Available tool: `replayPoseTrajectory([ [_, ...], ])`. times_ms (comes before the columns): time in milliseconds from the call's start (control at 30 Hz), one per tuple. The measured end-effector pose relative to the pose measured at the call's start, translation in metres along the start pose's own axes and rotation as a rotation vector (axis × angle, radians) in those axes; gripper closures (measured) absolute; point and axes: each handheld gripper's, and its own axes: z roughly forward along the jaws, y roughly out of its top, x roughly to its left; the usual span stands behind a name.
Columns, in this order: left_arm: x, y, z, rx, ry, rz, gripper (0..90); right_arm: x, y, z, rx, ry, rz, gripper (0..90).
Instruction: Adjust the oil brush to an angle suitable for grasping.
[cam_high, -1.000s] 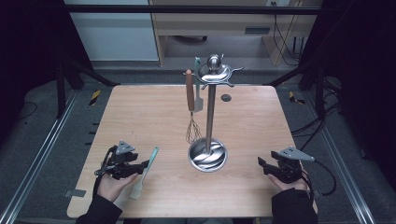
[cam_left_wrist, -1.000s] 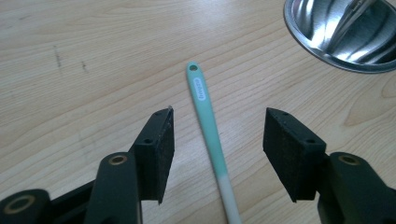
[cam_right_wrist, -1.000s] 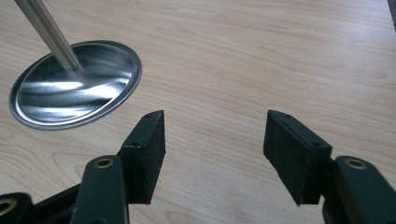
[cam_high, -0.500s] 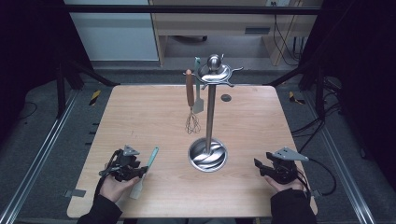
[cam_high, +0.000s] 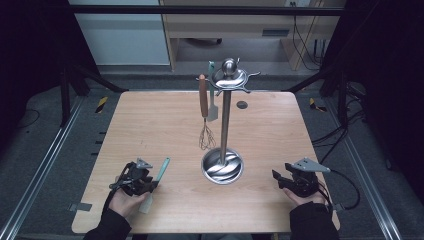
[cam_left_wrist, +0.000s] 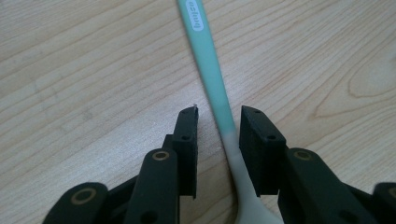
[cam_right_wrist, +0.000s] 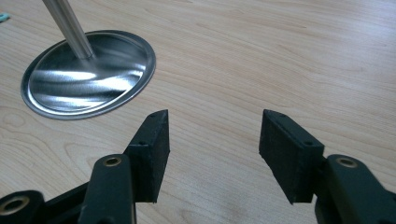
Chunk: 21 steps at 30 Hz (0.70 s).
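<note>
Left gripper view: the mint-green spatula (cam_left_wrist: 212, 70) lies flat on the wooden table (cam_left_wrist: 84, 70), its handle running away from the camera between the two black jaws of the left gripper (cam_left_wrist: 218, 122), so the long axis of the utensil is roughly in line with the gripper's own reach. The jaws have just been closing around the handle; the handle lies against the inner face of the jaw seen at right, while a gap of bare wood is visible beside the other jaw, so the pinch reads as not yet complete. In the high view the spatula (cam_high: 159, 176) lies near the table's front edge on the person's left, green end pointing toward the steel utensil stand (cam_high: 222, 165), and the left gripper (cam_high: 150, 184) sits over its pale end; the right gripper (cam_high: 276, 178), jaws spread with nothing between them, rests well apart on the far side of the stand, so the left hand is plainly the nearer. A whisk (cam_high: 205, 132) and a second spatula (cam_high: 212, 102) hang from the stand. The spatula's pale blade is cut off at the bottom of the left gripper view and covered by the gripper in the high view; the lettering on the handle is illegible.
</note>
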Motion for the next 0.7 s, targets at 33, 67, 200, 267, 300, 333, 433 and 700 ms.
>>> replayPoseTrajectory([
  [33,-0.0001,0.0,0.0002,0.008,-0.004,0.002,69.1,0.0,0.0,0.0,0.0,0.0,0.0,43.2],
  [67,-0.0004,-0.0002,0.0009,0.013,-0.003,0.006,69.6,0.0,0.0,0.0,0.0,0.001,0.0,43.2],
  [200,-0.0026,-0.0001,0.0018,0.025,-0.002,0.01,71.8,0.0,0.0001,0.0,0.0,0.001,0.001,43.3],
  [267,-0.0038,0.0003,0.0019,0.029,-0.003,0.004,73.6,-0.0001,0.0001,-0.0001,0.0,0.001,0.001,43.3],
  [300,-0.0043,0.0006,0.0017,0.034,-0.003,-0.002,74.3,0.0,0.0001,0.0,0.001,0.0,0.001,43.3],
  [333,-0.0051,0.0012,0.0017,0.037,0.001,-0.011,75.4,-0.0001,-0.0001,0.0004,0.001,-0.001,0.0,43.3],
  [433,-0.0071,0.0037,0.0021,0.054,0.012,-0.029,79.0,0.0001,0.0,0.0012,0.006,0.001,0.001,43.3],
  [700,-0.0013,0.0046,0.0026,0.015,0.001,-0.041,82.5,0.0001,0.0001,0.0009,0.005,0.003,0.0,43.3],
])
